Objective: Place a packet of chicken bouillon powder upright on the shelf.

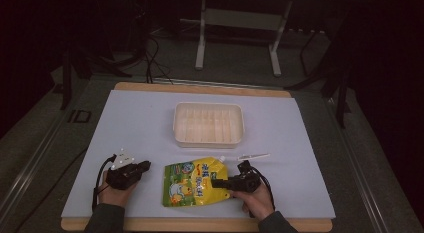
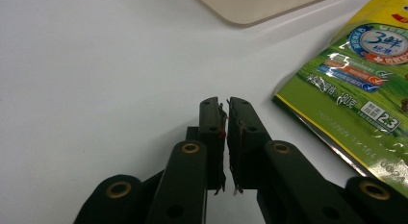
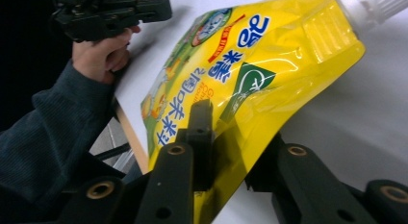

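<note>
Gripping the edge of a yellow refill pouch (image 3: 250, 75), the right hand-held gripper (image 3: 226, 152) is closing its jaws on the pouch's side, one jaw over the printed face and the other beneath it, so the film is caught between them. The pouch is lying flat on the white table (image 1: 135, 123), near the front edge, with its white screw cap (image 3: 373, 5) pointing toward a shallow white tray (image 1: 208, 124) farther back. The step in hand appears to be taking hold of the pouch. The next move likely calls for a firm pinch and a careful lift, since the soft film could slip. The left hand-held gripper (image 2: 226, 111) is resting just beside the pouch, its jaws nearly together and holding nothing.
</note>
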Motion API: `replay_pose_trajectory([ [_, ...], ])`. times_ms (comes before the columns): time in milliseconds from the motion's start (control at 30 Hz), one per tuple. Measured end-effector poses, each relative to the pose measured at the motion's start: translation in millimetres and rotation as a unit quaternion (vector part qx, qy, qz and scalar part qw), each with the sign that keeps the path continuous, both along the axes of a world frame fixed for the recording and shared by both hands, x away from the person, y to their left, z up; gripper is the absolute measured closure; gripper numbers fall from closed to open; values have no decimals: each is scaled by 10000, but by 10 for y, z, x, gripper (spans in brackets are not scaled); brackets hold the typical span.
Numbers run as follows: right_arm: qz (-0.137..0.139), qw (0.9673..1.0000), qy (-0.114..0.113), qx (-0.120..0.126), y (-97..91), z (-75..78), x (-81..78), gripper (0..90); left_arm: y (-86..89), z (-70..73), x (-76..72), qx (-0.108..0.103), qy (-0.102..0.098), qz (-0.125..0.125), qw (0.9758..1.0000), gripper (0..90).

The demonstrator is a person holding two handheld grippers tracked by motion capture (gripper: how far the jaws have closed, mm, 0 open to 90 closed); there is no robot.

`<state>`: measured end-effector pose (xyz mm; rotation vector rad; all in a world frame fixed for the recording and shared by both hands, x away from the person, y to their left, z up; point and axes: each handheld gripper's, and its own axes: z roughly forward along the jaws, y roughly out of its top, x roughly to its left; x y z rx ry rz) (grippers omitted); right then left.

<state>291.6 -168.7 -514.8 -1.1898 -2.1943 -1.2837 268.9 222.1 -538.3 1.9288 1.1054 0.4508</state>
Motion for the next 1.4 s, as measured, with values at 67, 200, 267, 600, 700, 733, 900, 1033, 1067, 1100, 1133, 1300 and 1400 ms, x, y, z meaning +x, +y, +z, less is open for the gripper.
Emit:
replay_pose_trajectory([
  [67,-9,10000,-51,25,9,20,-6,806,0,-1,2,12,2,2,10000,835],
  [200,11,9999,-111,70,25,49,-9,855,5,-3,3,16,0,21,10000,834],
  [267,30,9999,-114,117,33,61,-10,884,12,-3,5,4,-2,45,10000,833],
  [600,186,9987,-437,178,84,166,-40,900,66,-6,19,9,-34,267,9996,799],
  [700,210,9982,-523,190,102,204,-42,900,86,-8,24,7,-41,351,9994,773],
  [733,222,9980,-550,199,110,217,-41,900,89,-8,24,14,-42,382,9993,760],
  [900,254,9973,-633,257,139,260,-37,900,111,-5,26,60,-78,528,9986,692],
  [1033,296,9966,-700,311,166,298,-34,900,132,-5,28,92,-104,663,9977,633],
  [1067,308,9964,-728,307,173,307,-33,900,136,-6,30,93,-105,710,9974,623],
  [1100,315,9962,-746,304,186,325,-35,900,141,-6,31,99,-102,734,9972,617],
  [1133,342,9959,-778,303,195,335,-33,900,145,-6,33,103,-102,759,9970,608],
  [1300,387,9949,-886,295,242,388,-33,900,149,-7,35,123,-112,818,9965,580],
  [1400,418,9943,-941,291,265,415,-28,900,148,-9,37,142,-111,836,9963,576],
])
